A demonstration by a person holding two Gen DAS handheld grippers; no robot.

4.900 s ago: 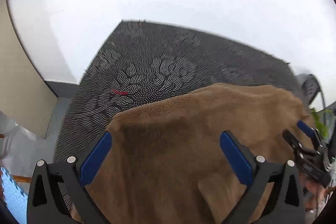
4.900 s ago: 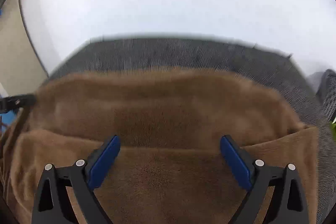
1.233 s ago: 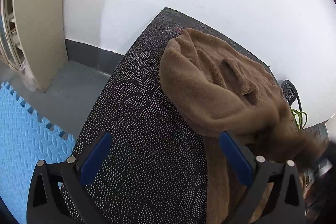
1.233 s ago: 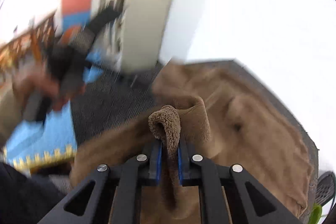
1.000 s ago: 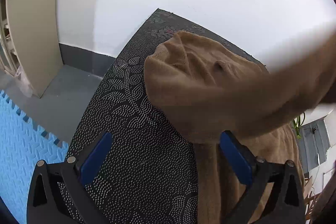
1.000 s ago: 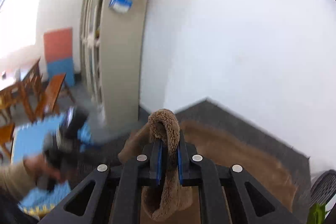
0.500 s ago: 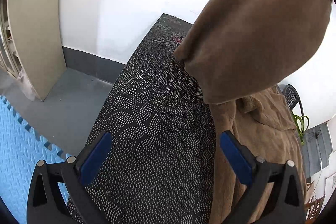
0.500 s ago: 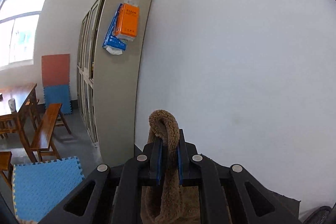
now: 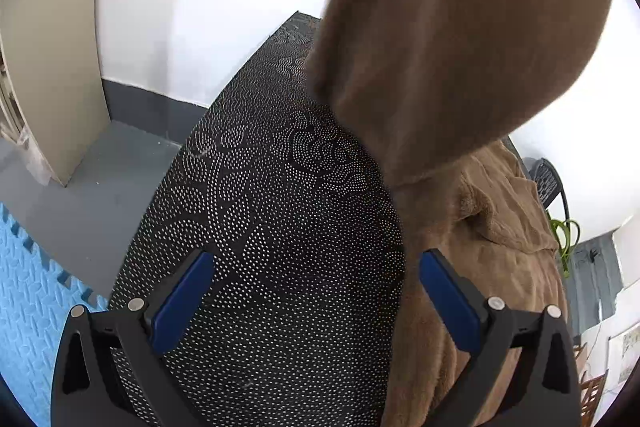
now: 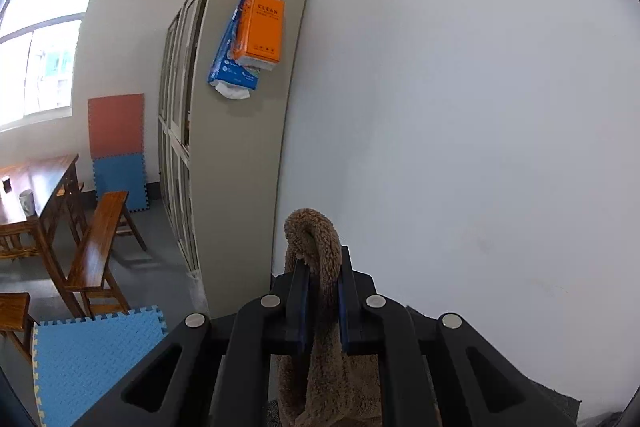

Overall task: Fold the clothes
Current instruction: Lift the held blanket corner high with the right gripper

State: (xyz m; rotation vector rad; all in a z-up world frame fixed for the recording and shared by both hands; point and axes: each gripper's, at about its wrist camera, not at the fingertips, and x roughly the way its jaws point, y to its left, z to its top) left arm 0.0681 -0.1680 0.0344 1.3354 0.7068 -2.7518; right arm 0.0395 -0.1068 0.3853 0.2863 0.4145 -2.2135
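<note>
A brown fleece garment hangs high in the left wrist view, and its lower part lies bunched on the dark dotted table at the right. My left gripper is open over the bare tabletop, its right finger close beside the hanging cloth. In the right wrist view my right gripper is shut on a fold of the brown garment, which loops over the pads and hangs below. That gripper is raised well above the table and faces the white wall.
A beige cabinet with an orange tissue box stands left of the white wall. Blue foam mats cover the floor, with a wooden bench and table behind. A black chair and a green plant stand past the table's far end.
My right gripper has risen with the garment, so its view now shows wall and cabinet. In the left view the cloth has lifted off the table and hangs. The left gripper has shifted slightly.
</note>
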